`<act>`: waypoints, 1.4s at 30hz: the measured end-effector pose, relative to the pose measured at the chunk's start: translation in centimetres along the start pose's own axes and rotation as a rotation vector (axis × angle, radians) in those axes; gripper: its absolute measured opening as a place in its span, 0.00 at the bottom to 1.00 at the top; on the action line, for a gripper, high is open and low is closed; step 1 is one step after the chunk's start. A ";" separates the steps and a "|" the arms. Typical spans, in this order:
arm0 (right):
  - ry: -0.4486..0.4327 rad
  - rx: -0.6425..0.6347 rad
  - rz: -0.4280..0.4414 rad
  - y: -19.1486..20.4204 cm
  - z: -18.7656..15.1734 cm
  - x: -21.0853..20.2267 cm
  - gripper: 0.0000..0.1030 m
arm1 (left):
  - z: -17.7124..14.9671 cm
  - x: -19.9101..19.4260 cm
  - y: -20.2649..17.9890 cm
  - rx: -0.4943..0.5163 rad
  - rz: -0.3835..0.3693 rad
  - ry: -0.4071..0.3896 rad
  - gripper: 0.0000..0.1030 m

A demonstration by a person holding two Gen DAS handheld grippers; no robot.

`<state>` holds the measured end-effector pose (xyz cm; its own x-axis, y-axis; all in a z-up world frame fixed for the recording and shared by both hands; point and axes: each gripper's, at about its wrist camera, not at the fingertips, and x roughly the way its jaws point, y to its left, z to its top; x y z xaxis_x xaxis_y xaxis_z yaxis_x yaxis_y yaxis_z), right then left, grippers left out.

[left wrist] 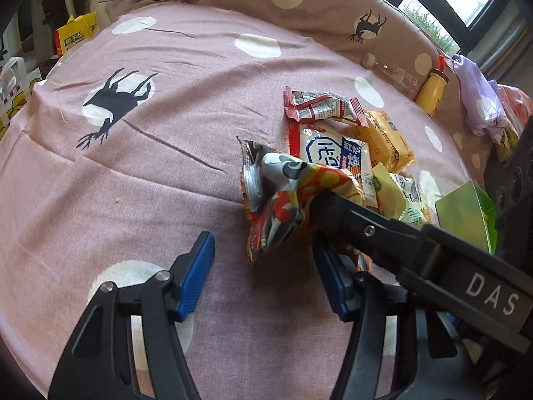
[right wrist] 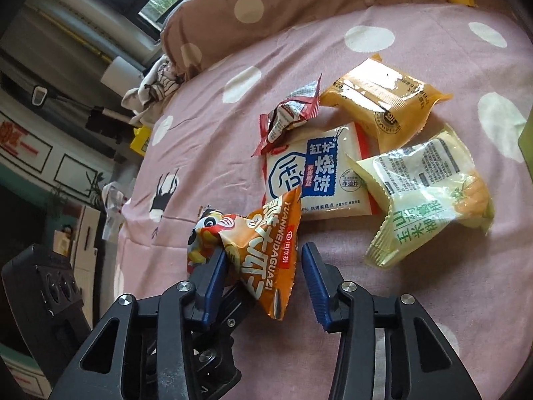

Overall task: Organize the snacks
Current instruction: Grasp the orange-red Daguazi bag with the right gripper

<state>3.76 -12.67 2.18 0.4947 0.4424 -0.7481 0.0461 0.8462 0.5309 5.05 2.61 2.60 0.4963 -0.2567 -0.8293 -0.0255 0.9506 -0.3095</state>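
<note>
**Snack pile on bed, orange packet between right pads**

Pink bedsheet point(left wrist: 150, 173) with white dots and deer print covers the bed; a brown dotted pillow point(left wrist: 299, 3) lies along the far edge, window behind it.

Snack pile sits on the sheet, all packets touching or overlapping:
- white and blue biscuit packet point(right wrist: 319, 173) flat in the middle
- crumpled red and silver wrapper point(right wrist: 289, 113) on its far corner
- yellow-orange packet point(right wrist: 379, 100) just beside it
- pale green packet point(right wrist: 429, 193) at the right in the right wrist view

Orange seed packet point(right wrist: 266, 250) is nearest the cameras, crumpled and tipped up on edge.

Right hand-held gripper point(right wrist: 266, 276): orange seed packet sits between its blue pads. Left pad presses into the crumpled side; a gap shows at the right pad. Jaws are at their tightest, so I read it as grasping the packet. In the left wrist view its black finger covers the packet's near edge.

Left hand-held gripper point(left wrist: 263, 276): released, pads apart over bare sheet, nothing between them. It hovers just beside the orange seed packet.

Yellow bottle point(left wrist: 431, 91) and a clear one lie against the pillow, well apart from the pile.
</note>
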 end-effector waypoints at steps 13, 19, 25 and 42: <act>-0.011 0.018 -0.017 -0.2 -1.6 -2.6 0.30 | -0.9 -2.6 -0.3 -0.001 -0.053 0.021 0.55; -0.008 0.069 0.042 -1.5 -3.2 -5.7 0.30 | -1.8 -4.2 -2.1 0.088 -0.092 0.018 0.69; 0.017 0.112 -0.015 -3.9 -3.5 -6.1 0.30 | -1.9 -4.2 -2.5 0.097 -0.141 0.011 0.75; -0.060 0.237 -0.011 -6.9 -2.9 -8.1 0.69 | -1.6 -1.1 -3.5 0.033 -0.244 0.046 0.73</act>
<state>-3.07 -21.20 3.45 0.5437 0.4090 -0.7328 0.2505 0.7543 0.6068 3.18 -0.69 3.80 0.4444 -0.4860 -0.7525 0.1191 0.8646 -0.4881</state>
